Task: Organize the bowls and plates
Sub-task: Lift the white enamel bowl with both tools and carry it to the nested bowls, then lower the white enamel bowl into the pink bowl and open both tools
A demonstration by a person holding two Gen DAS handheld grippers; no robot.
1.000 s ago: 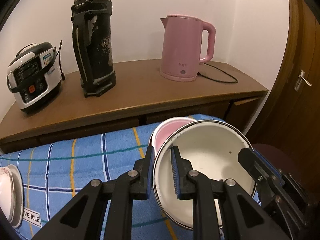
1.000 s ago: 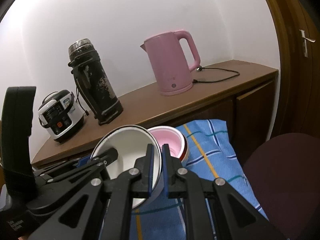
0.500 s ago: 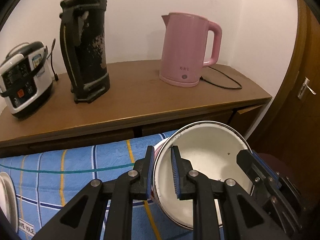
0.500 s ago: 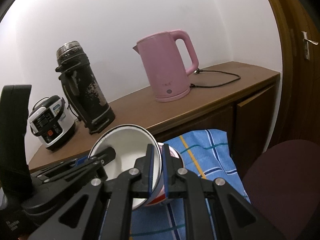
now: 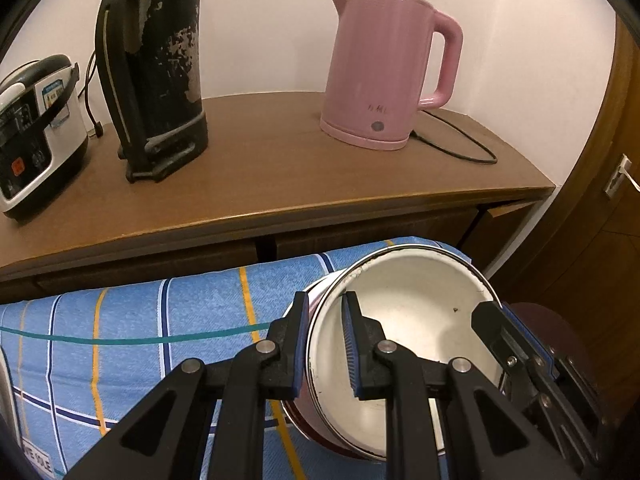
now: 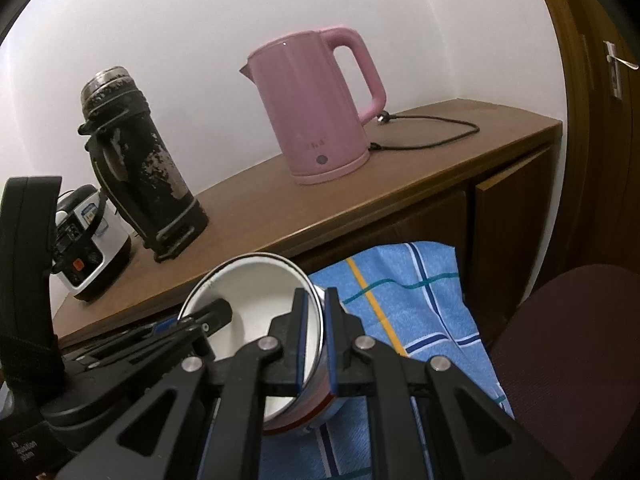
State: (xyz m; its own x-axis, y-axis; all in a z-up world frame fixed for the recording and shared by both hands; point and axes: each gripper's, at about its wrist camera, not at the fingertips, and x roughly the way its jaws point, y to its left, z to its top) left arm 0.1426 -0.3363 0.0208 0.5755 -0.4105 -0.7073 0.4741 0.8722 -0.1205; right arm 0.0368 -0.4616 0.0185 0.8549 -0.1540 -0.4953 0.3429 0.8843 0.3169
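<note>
A white enamel bowl (image 5: 404,344) is shown tilted and gripped from two sides above a blue checked cloth (image 5: 160,328). In the left wrist view, the left gripper (image 5: 324,344) is seen pinching the bowl's rim at about nine o'clock of the bowl, one pad inside the wall and one outside. The right gripper (image 6: 316,340) is seen in its own view clamped on the opposite rim, at about three o'clock of the bowl, its pads pressed on the thin wall; its black fingers also appear at four o'clock in the left wrist view. A second bowl with a red band (image 6: 304,412) is partly seen directly under the white one; whether the two touch cannot be told. Behind the cloth, at twelve o'clock, a wooden cabinet (image 5: 280,184) carries a pink kettle (image 5: 380,68), a worn black flask (image 5: 156,64) at eleven o'clock and a rice cooker (image 5: 36,128) at ten o'clock. A dark red chair seat (image 6: 568,360) lies at four o'clock in the right wrist view.
</note>
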